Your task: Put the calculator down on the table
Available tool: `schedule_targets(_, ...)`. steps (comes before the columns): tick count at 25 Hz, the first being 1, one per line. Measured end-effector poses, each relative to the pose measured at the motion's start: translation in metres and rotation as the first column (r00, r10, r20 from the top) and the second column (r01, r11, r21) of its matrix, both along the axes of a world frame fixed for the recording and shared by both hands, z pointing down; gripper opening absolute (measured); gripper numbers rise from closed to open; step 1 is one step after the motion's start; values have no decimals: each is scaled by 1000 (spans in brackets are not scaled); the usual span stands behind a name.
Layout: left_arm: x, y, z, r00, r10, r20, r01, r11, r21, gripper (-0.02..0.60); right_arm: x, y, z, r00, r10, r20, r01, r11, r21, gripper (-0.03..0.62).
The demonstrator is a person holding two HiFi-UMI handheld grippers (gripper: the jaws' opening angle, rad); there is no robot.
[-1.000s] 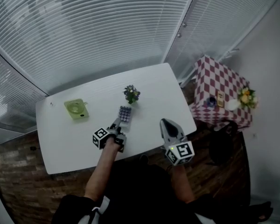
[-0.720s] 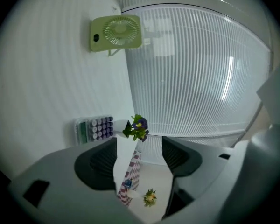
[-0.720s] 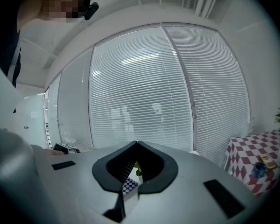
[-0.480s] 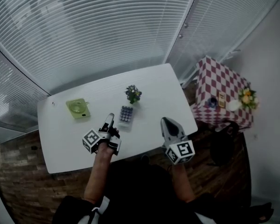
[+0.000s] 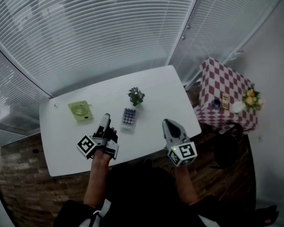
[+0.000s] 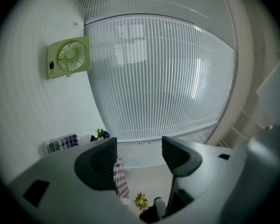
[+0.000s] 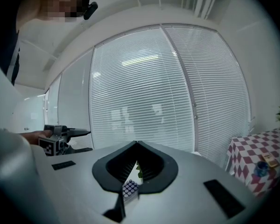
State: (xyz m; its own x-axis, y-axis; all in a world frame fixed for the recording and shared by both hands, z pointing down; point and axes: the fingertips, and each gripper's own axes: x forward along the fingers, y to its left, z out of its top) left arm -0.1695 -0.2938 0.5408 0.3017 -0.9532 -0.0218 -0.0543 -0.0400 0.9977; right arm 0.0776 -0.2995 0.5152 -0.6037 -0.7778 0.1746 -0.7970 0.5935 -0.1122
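Note:
The calculator [image 5: 128,117] lies flat on the white table [image 5: 156,86], just in front of a small potted plant [image 5: 136,96]. My left gripper [image 5: 105,121] hovers to the calculator's left, apart from it, with its jaws open and nothing between them. In the left gripper view the left gripper [image 6: 138,143] shows the calculator [image 6: 63,143] off to one side. My right gripper [image 5: 167,124] hangs near the table's front right, jaws shut and empty. In the right gripper view the calculator [image 7: 129,188] peeks out below the right gripper [image 7: 136,144].
A green desk fan [image 5: 79,111] lies at the table's left. A side table with a red-checked cloth [image 5: 222,91] and small items stands to the right. Window blinds [image 5: 94,27] run behind the table. Brick-pattern floor [image 5: 19,193] lies on the near side.
My left gripper has drawn back from the calculator, leftward and toward the person. The calculator stays on the table. The right gripper has hardly moved.

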Motion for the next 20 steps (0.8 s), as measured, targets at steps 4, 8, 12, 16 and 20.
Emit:
schedule_targets(4,-3,1,-2,1000,0,-24,0,1000,1,281,-1,0,-1,1000,2,3,-2,1000,1,6)
schedule_targets(8,-5,1,-8,1000,2,-29,-2,1000,18,281,-2,0,1,1000,0,5,0,1000,-4,6)
schedule_targets(12,-14,1,-20,1000,-14,19,13,998,54,281,-1,-1,0,1000,4,4,-4,1000,4,6)
schedule_targets(16,-21,1,-33,998,-20,58,13,993,117,281,4,-2,0,1000,16,5,-16,1000,13,6)
schedule_targets(20,-24,7,-38,949,-19,316,-31,988,152,281,5,0,-3,1000,28,6,-28,999,32,6)
